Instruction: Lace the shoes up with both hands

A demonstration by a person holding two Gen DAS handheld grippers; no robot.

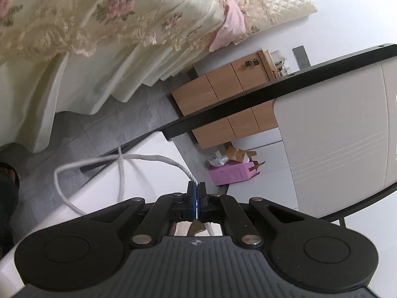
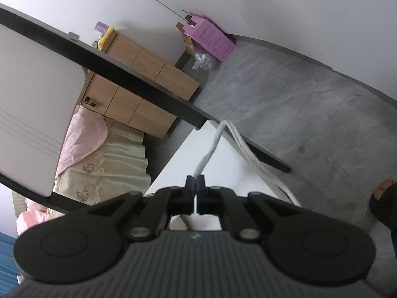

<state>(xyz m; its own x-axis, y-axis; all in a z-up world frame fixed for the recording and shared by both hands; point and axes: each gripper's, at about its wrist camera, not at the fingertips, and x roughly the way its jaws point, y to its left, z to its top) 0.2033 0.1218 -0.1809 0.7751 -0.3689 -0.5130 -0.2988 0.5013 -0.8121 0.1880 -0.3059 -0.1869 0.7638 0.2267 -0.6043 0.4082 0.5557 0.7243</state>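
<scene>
In the left wrist view my left gripper point(image 1: 197, 186) is shut on a white braided shoelace point(image 1: 158, 159). The lace runs up and left from the jaws, crosses another strand and loops over the white table edge point(image 1: 153, 149). Below the jaws a bit of tan shoe material point(image 1: 196, 229) shows. In the right wrist view my right gripper point(image 2: 196, 181) is shut on a white lace point(image 2: 211, 149), which rises from the jaws, bends over and comes back down to the right. The shoe itself is hidden by the gripper bodies.
A bed with a floral cream cover point(image 1: 99, 37) fills the upper left. A wooden cabinet point(image 1: 223, 99), a pink carton point(image 1: 233, 173) and a white chair with black frame point(image 1: 335, 136) stand on the grey floor point(image 2: 285, 99). A person's foot point(image 2: 384, 198) is at right.
</scene>
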